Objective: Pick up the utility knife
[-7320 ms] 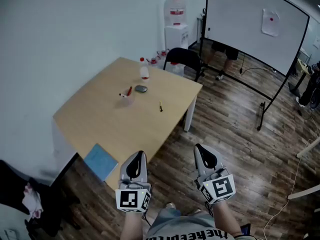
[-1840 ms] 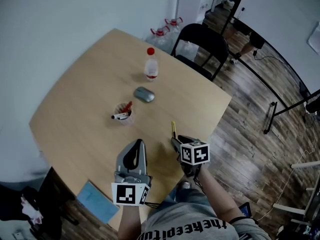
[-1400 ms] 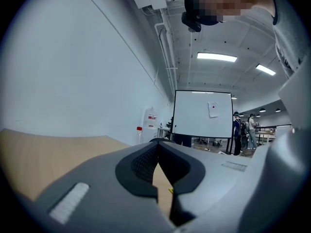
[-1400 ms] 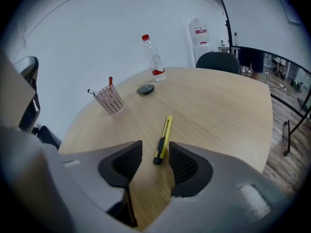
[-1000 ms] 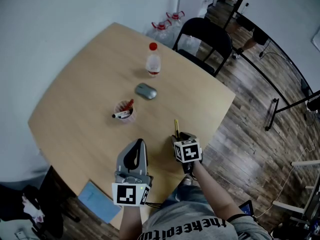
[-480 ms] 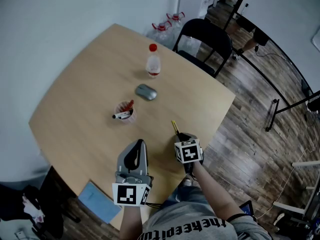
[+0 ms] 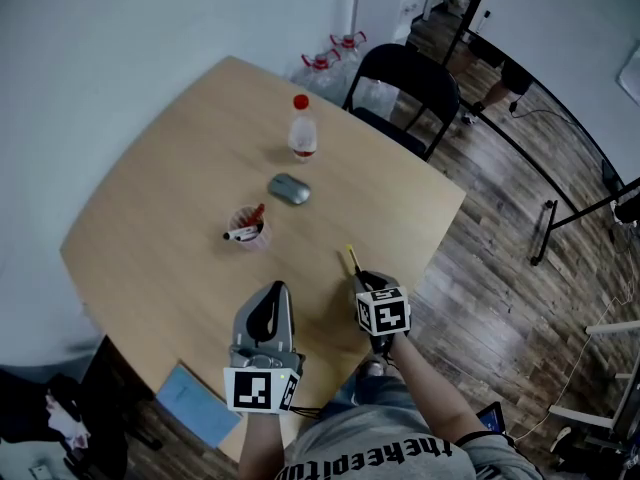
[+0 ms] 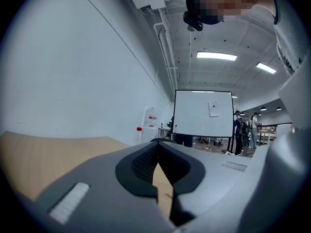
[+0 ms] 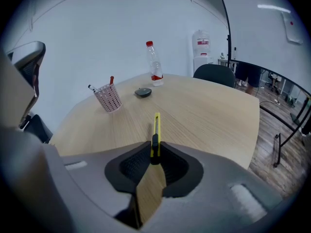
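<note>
Yellow knife (image 9: 156, 126) sits pinched at its rear end by the right gripper (image 9: 154, 155), whose jaws have just closed on it over the table (image 9: 214, 110), so lift gently with a steady squeeze while the left gripper (image 8: 158, 163), jaws pressed together on nothing, waits.

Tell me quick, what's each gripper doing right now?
Left gripper: closed, empty.
Right gripper: jaws just closed, gripping the yellow utility knife.
</note>
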